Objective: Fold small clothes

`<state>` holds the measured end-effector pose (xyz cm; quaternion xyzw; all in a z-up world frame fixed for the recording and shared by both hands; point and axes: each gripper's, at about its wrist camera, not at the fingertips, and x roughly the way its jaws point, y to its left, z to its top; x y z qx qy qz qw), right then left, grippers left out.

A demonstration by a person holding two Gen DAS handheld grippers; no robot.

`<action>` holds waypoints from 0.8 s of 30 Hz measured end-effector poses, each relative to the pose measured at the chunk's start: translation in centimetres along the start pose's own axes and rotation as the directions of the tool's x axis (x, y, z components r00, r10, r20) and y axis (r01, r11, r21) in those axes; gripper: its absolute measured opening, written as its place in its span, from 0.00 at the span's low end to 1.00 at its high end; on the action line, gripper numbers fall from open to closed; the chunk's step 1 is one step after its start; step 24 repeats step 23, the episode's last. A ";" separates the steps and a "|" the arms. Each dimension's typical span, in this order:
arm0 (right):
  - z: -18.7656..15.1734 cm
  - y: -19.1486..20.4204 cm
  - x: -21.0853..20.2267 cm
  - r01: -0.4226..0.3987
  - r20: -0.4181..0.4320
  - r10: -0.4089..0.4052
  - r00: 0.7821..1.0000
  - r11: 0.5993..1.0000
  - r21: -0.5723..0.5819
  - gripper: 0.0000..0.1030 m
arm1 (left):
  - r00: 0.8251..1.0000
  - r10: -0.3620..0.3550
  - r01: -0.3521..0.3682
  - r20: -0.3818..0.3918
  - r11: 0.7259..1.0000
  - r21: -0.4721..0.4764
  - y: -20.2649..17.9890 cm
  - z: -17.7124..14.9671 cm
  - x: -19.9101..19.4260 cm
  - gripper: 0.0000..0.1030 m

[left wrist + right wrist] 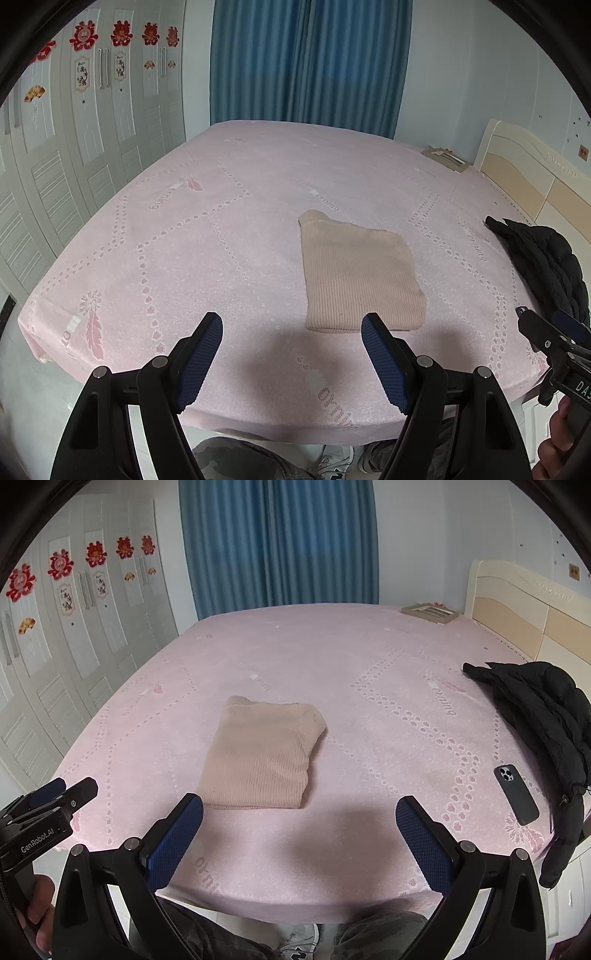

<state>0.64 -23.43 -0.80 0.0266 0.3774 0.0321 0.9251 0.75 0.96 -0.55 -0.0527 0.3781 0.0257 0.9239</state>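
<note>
Jaws apart; ribbed knit sweater (262,753) squared.

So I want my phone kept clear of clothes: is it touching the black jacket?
Apart. The right wrist view shows pink sheet between the phone and the black jacket.

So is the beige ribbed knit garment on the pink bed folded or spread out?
Folded. The beige ribbed knit garment lies as a compact rectangle with layered edges on the pink bed; both grippers are open, clear of it.
</note>
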 end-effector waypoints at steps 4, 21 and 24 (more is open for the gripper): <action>0.0 -0.1 0.0 -0.009 -0.003 0.009 1.000 1.000 0.003 0.99 | 1.000 0.000 0.000 -0.005 1.000 0.004 -0.1 0.1 0.1 0.74; 0.3 0.5 -0.1 -0.015 0.006 0.015 1.000 1.000 0.000 0.99 | 1.000 -0.005 0.005 0.007 1.000 -0.021 0.5 0.8 0.2 0.74; 0.4 0.6 -0.1 -0.013 0.009 0.013 1.000 1.000 -0.001 0.99 | 1.000 -0.016 0.016 -0.003 1.000 -0.008 0.4 0.9 0.5 0.74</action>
